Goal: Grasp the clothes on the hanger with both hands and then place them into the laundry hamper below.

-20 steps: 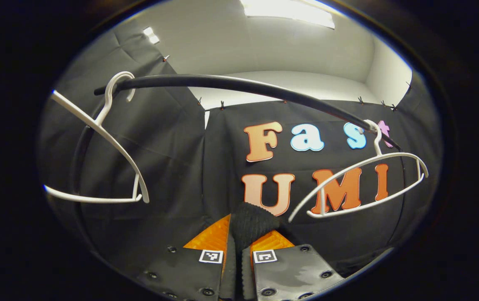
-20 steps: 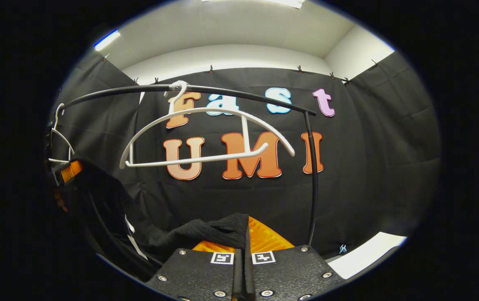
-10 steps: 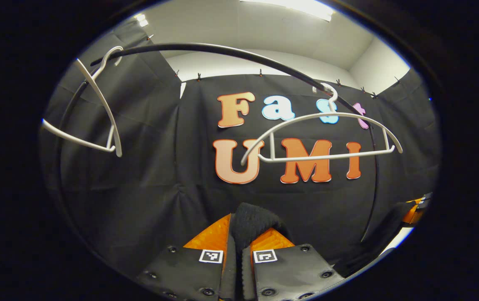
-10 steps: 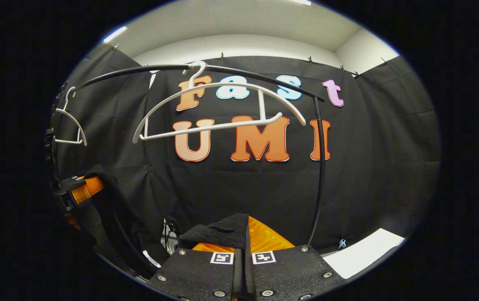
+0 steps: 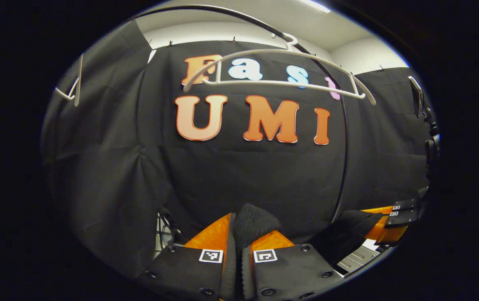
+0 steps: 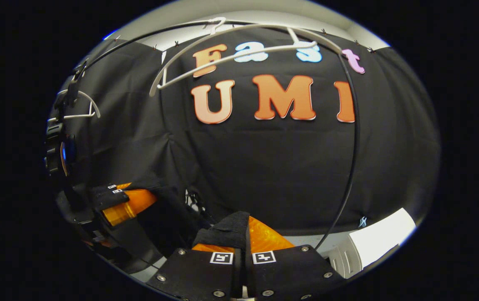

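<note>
While both grippers clamp the black garment (image 5: 253,220), no basket can be made out with certainty; a pale ribbed edge (image 6: 342,259) at the lower right of the right gripper view may belong to one, but what it holds cannot be told. The left gripper (image 5: 236,238) has its orange fingers (image 5: 212,236) pressed together on a bunched fold of the cloth, which stands up between them. The right gripper (image 6: 245,236) likewise pinches a fold of the same dark knit, the cloth draping off to the left from its fingers. The garment runs sideways between the two grippers, sagging in the middle, well below the rail (image 6: 354,138). Above, an empty white hanger (image 5: 279,69) hangs from the rail's top bar, tilted, and a second hanger (image 6: 78,106) hangs near the rail's left end. Across the left gripper view, the other gripper sits at the lower right with cloth trailing from it (image 5: 348,232); the right gripper view instead shows the other gripper at the lower left, and a white surface (image 6: 383,236) by the rail's upright.
</note>
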The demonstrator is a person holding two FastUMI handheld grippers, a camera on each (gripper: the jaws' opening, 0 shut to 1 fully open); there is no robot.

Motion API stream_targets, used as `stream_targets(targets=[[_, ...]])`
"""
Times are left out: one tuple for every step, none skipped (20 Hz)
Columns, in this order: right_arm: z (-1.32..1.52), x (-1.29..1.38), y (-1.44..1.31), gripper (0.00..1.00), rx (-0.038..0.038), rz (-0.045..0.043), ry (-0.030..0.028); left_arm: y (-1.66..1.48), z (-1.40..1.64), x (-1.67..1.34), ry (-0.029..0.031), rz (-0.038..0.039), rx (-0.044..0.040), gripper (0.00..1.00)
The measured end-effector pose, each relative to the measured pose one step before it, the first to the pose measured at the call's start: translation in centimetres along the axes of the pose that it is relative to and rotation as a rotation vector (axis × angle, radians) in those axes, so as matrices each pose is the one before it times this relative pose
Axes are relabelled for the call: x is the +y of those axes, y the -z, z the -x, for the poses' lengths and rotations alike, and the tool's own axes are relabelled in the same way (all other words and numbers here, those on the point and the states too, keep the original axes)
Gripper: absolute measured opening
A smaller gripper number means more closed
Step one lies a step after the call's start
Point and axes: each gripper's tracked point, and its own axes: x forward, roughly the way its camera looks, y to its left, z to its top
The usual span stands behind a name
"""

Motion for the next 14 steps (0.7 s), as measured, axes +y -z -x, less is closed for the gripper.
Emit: stream_targets(targets=[[-0.396, 0.298, 1.624, 0.03, 0.03579, -0.00135, -0.00991, 1.454, -0.383, -0.336, 0.01280, -0.00389, 0.03065, 0.13], [-0.415, 0.294, 1.507, 0.03, 0.03136, -0.00124, -0.00862, 1.384, -0.299, -0.387, 0.01707, 0.00133, 0.03388, 0.13], [-0.357, 0.044, 1.684, 0.03, 0.03713, -0.00069, -0.00593, 1.663, 0.045, -0.822, 0.01786, 0.00521, 0.04119, 0.13], [-0.318, -0.066, 1.925, 0.03, 0.04127, -0.00195, -0.00214, 1.985, -0.096, -0.509, 0.01381, 0.00676, 0.04996, 0.13], [-0.435, -0.146, 2.091, 0.03, 0.04588, -0.00742, -0.00240, 2.124, -0.178, -0.033, 0.01193, 0.01153, 0.05492, 0.13], [-0.702, -0.063, 1.654, 0.04, 0.03631, -0.01053, -0.00004, 1.871, -0.373, -0.169, 0.01132, 0.01522, 0.05828, 0.13], [-0.684, -0.220, 1.455, 0.04, 0.03924, -0.01105, 0.00580, 1.750, -0.546, -0.153, 0.01104, 0.01569, 0.05279, 0.13], [-0.840, -0.457, 1.462, 0.04, 0.03625, -0.00391, 0.01113, 1.704, -0.735, 0.079, 0.00196, 0.01280, 0.05356, 0.13], [-0.773, -0.336, 1.210, 0.04, 0.03166, -0.00194, 0.01293, 1.510, -0.685, 0.136, 0.00146, 0.01468, 0.04406, 0.13], [-0.506, -0.257, 1.202, 0.05, 0.02952, -0.00080, 0.00712, 1.431, -0.619, 0.289, -0.00752, 0.01381, 0.04692, 0.13], [-0.477, 0.049, 0.470, 0.06, 0.01809, -0.00177, 0.00282, 1.280, -0.585, 0.454, -0.00517, 0.02023, 0.04416, 0.13], [-0.540, -0.061, 0.417, 0.08, 0.01031, -0.00291, 0.00177, 1.042, -0.314, 0.286, -0.00914, 0.02328, 0.04112, 0.13], [0.036, 0.237, -0.277, 0.08, -0.00173, -0.00352, -0.00919, 0.813, -0.193, 0.218, -0.00554, 0.01951, 0.02584, 0.13], [-0.037, 0.083, -0.403, 0.10, -0.00703, -0.00105, -0.00108, 0.675, -0.336, 0.367, -0.00751, 0.01266, 0.01872, 0.13]])
